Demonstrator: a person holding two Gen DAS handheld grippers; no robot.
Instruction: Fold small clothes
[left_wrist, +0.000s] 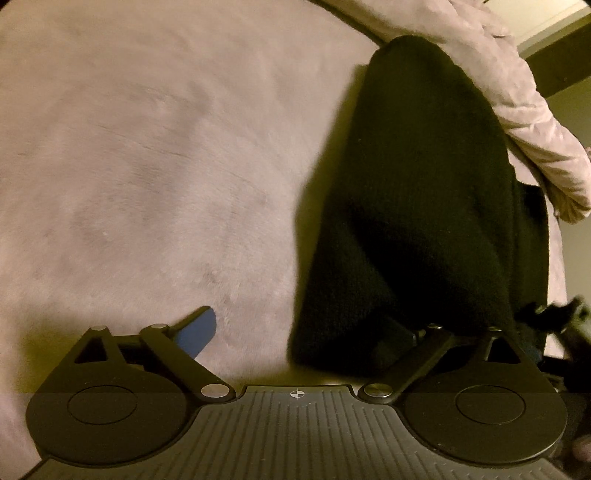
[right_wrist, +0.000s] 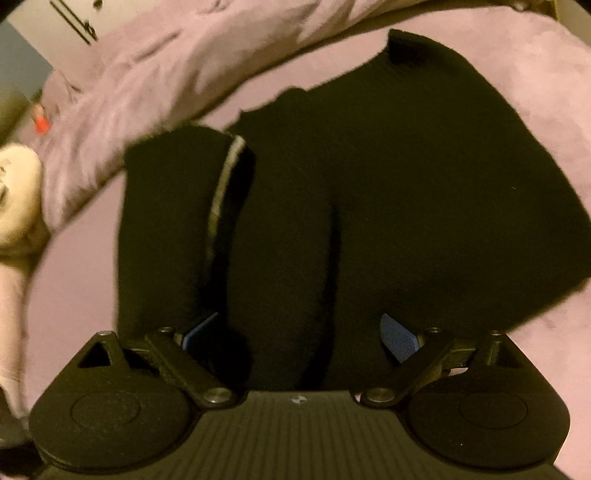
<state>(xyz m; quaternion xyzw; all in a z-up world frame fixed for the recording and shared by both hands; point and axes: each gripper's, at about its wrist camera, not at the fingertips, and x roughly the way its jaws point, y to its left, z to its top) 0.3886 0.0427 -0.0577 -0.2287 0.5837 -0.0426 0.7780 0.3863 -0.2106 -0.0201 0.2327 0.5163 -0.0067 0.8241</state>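
Observation:
A black knit garment lies on the pink plush bed cover. In the right wrist view it fills the middle, with a folded part and a grey trim strip at its left. My right gripper is open, its blue pads spread wide just over the garment's near edge, with cloth between them. In the left wrist view the garment lies to the right. My left gripper is open; its left blue pad is over the bare cover and its right finger is hidden under the garment's edge.
A bunched pink blanket lies behind the garment, also in the left wrist view. A cream soft toy sits at the left edge, with a small red object near it. Dark bed frame and wall are at the upper right.

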